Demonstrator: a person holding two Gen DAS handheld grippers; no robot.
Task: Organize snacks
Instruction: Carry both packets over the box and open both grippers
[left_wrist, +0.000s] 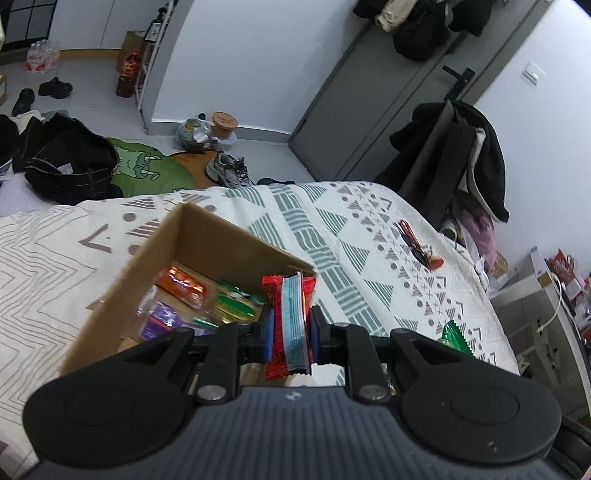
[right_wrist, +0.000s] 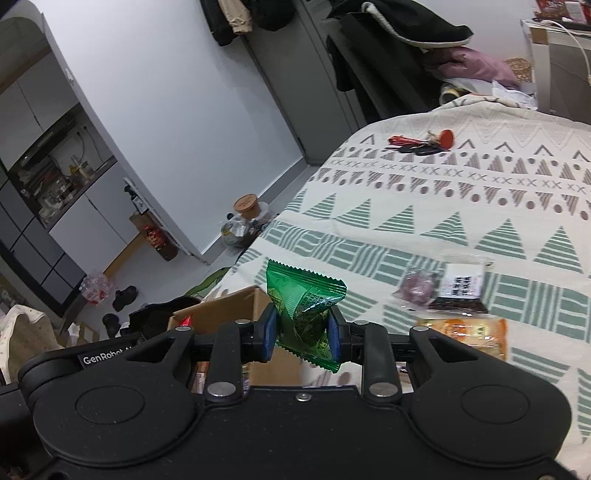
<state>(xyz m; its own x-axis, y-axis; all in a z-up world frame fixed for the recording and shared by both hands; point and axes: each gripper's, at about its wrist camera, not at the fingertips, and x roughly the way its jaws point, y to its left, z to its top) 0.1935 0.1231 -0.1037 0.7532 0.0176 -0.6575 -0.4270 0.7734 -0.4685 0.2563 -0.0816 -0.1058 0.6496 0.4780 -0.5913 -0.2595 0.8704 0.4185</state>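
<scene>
left gripper (left_wrist: 289, 325) pinched red and pale-blue foil snack packets (left_wrist: 286, 317) over open brown cardboard box (left_wrist: 225, 236) on bed. right gripper (right_wrist: 302, 330) clamped green crinkly foil sachet (right_wrist: 304, 314) mid-body. light, slippery, crushable; seams safest.

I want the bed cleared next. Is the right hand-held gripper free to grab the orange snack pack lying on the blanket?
Probably not yet. The right hand-held gripper is shut on a green packet. The orange snack pack lies uncovered on the blanket just to its right, so the path looks free once it lets go.
</scene>
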